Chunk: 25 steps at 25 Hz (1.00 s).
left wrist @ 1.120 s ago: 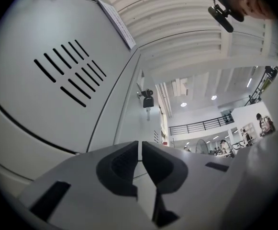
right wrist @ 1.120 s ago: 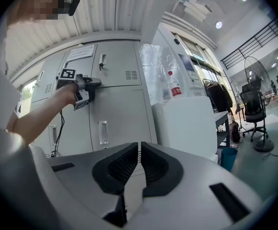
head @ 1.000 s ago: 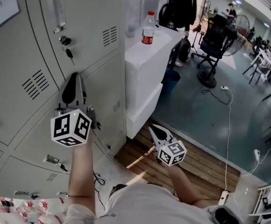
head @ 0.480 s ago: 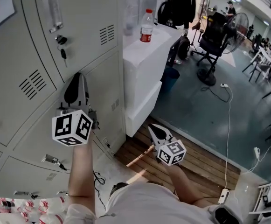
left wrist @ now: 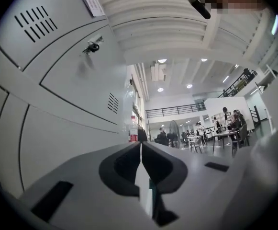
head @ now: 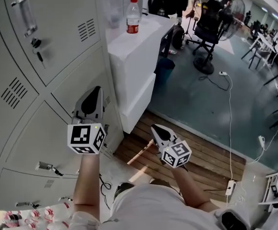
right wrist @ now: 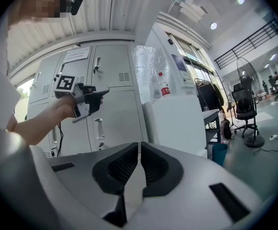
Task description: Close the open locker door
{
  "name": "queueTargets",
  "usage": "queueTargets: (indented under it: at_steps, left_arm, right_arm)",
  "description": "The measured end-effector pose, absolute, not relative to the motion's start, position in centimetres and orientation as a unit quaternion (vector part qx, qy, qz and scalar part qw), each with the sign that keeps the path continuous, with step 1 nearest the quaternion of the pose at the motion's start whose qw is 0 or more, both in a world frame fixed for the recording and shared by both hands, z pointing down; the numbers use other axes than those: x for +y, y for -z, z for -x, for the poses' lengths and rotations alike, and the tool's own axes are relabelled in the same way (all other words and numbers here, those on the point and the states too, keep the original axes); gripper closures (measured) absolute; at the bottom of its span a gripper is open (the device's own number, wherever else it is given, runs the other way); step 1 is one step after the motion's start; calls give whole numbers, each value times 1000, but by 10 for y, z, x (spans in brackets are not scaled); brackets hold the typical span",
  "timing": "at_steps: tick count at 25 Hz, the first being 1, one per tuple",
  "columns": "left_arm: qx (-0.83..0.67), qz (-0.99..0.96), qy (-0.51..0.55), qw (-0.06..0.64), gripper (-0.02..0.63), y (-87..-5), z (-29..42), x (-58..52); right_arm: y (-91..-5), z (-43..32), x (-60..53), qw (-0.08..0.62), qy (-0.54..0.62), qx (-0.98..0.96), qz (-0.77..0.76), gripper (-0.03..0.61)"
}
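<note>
Grey lockers [head: 43,95] fill the left of the head view, and every door I can see lies flush with its neighbours. A key hangs in the upper door's lock [head: 37,49]. My left gripper [head: 95,89] is shut and empty, held just in front of the lower right door [head: 79,87]; I cannot tell whether it touches it. In the left gripper view the shut left gripper [left wrist: 141,150] points along the locker fronts [left wrist: 62,104]. My right gripper [head: 154,127] hangs shut and empty over the wooden floor. The right gripper view has the shut right gripper [right wrist: 139,150] facing the lockers [right wrist: 117,111] and the left gripper [right wrist: 104,92].
A white block [head: 134,61] with a red-labelled bottle [head: 133,16] on it stands right of the lockers. Beyond it are a blue bin [head: 165,68], an office chair [head: 206,30] and a cable [head: 230,109]. Wooden slats [head: 201,152] lie underfoot. Small bottles [head: 28,215] sit at the bottom left.
My left gripper has come down and to the right along the locker front. The lockers have slid left in the head view. The right gripper has hardly shifted.
</note>
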<state>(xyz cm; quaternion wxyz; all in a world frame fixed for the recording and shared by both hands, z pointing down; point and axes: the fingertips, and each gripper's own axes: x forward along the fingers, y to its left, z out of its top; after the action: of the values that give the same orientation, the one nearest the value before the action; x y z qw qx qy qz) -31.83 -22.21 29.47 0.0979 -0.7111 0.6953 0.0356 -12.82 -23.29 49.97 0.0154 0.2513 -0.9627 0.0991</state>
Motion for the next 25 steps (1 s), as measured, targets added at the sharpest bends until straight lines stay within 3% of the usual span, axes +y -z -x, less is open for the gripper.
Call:
queueTargets:
  at_steps: [14,25]
  left_arm:
    - [597,801,36,-10,607,-418,208,-253]
    - [515,853,77,-47,606,-484,137,-236]
  right_arm:
    - [-513,43,-232,25,-106,-942,-319,551]
    - [-520,-3,-216,43,-103,-930,-349,551]
